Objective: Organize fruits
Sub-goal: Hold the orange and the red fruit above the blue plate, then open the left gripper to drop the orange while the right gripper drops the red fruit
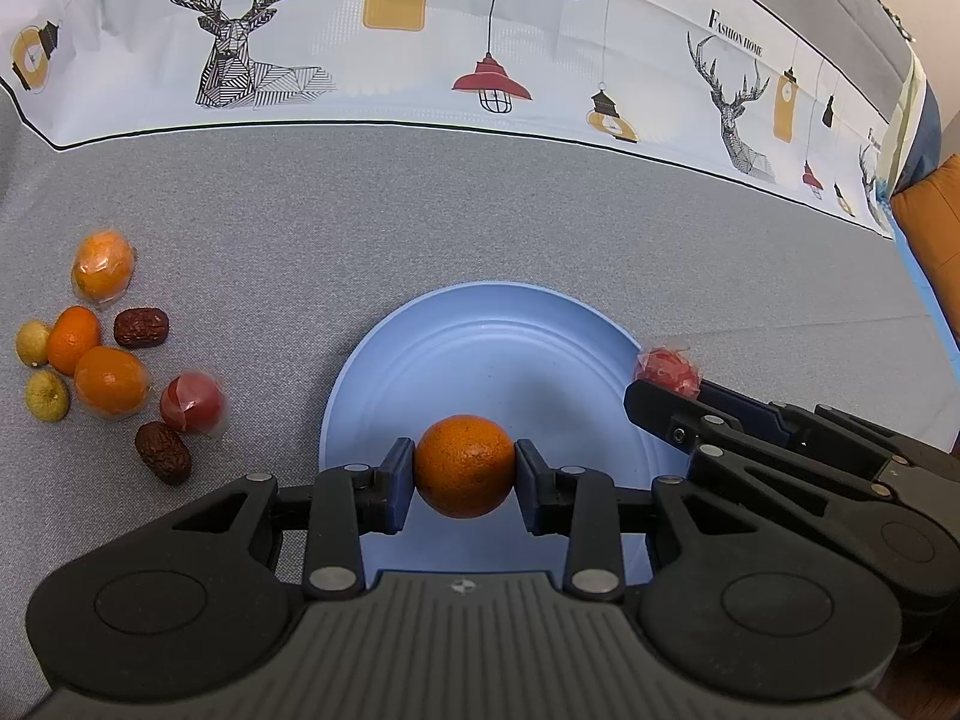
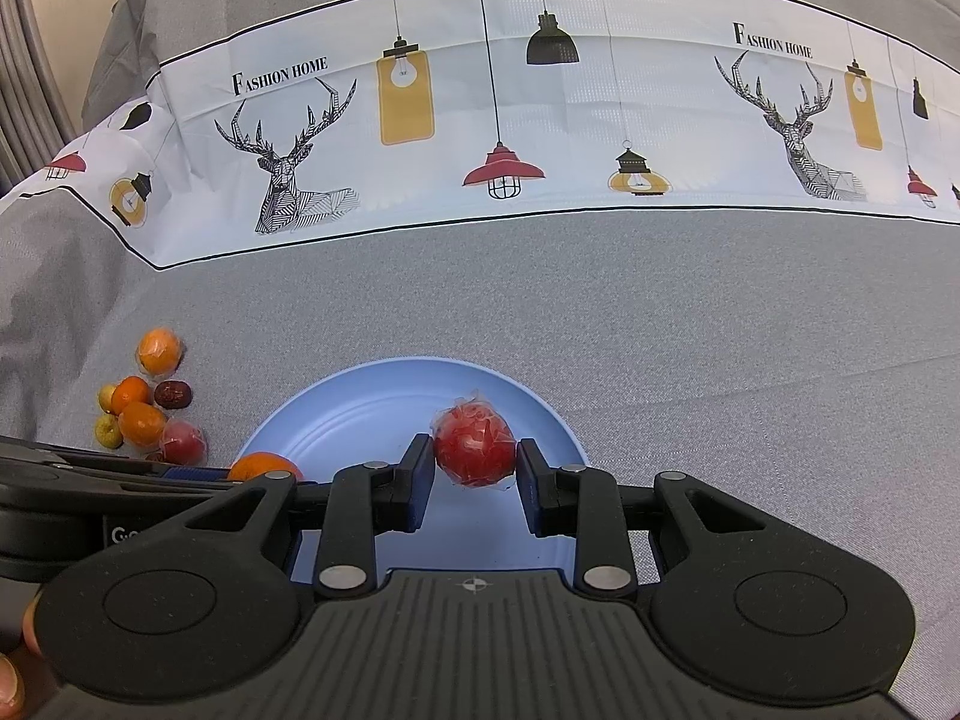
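Observation:
My left gripper is shut on an orange, held over the near part of a light blue plate. My right gripper is shut on a red fruit wrapped in clear film, over the right side of the same plate. In the left wrist view the right gripper reaches in from the right with that red fruit at the plate's rim. In the right wrist view the orange peeks out behind the left gripper at the plate's left edge.
A cluster of loose fruit lies on the grey cloth left of the plate: wrapped oranges, a wrapped red fruit, brown dates and small yellow-green fruits. A printed white cloth band runs along the far side. A person's fingers show at lower left.

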`<state>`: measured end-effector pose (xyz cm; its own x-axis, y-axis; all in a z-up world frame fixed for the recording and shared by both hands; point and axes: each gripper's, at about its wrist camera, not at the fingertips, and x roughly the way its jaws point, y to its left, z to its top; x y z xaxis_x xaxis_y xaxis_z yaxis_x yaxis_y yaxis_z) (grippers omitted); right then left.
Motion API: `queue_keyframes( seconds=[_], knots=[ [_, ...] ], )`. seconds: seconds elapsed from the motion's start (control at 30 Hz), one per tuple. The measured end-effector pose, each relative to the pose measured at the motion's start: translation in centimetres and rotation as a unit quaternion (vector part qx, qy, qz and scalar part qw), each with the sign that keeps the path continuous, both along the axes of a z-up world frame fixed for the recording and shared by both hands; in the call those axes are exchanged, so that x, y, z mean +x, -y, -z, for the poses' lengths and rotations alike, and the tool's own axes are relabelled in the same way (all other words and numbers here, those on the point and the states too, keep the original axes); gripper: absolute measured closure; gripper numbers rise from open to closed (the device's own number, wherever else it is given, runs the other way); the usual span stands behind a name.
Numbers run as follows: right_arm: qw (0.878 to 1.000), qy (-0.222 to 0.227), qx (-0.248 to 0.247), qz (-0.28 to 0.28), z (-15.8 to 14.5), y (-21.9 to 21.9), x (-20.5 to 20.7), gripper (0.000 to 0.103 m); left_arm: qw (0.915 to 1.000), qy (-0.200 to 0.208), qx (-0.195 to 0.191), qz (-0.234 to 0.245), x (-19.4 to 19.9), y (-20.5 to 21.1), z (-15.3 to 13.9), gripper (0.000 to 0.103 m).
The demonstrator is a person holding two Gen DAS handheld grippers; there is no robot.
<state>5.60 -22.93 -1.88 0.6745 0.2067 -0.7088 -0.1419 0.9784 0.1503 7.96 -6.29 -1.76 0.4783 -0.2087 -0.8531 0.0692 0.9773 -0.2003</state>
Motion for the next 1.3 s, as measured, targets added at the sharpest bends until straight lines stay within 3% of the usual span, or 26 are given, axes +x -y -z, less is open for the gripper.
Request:
queue_keyframes(
  seconds=[0.77, 0.93, 1.3],
  knots=[
    [1.000, 0.000, 0.000, 0.001, -0.10, -0.02, 0.07, 0.071, 1.0000, 0.002, -0.002, -0.003, -0.01, 0.11, -0.10, 0.064],
    [1.000, 0.003, -0.003, 0.010, -0.08, 0.06, 0.00, 0.070, 1.0000, 0.002, -0.008, -0.004, 0.03, -0.05, -0.20, 0.052],
    [1.000, 0.004, -0.010, 0.020, -0.70, -0.09, -0.16, 0.066, 0.9998, 0.006, -0.015, -0.009, -0.10, -0.70, -0.41, 0.051]
  ],
)
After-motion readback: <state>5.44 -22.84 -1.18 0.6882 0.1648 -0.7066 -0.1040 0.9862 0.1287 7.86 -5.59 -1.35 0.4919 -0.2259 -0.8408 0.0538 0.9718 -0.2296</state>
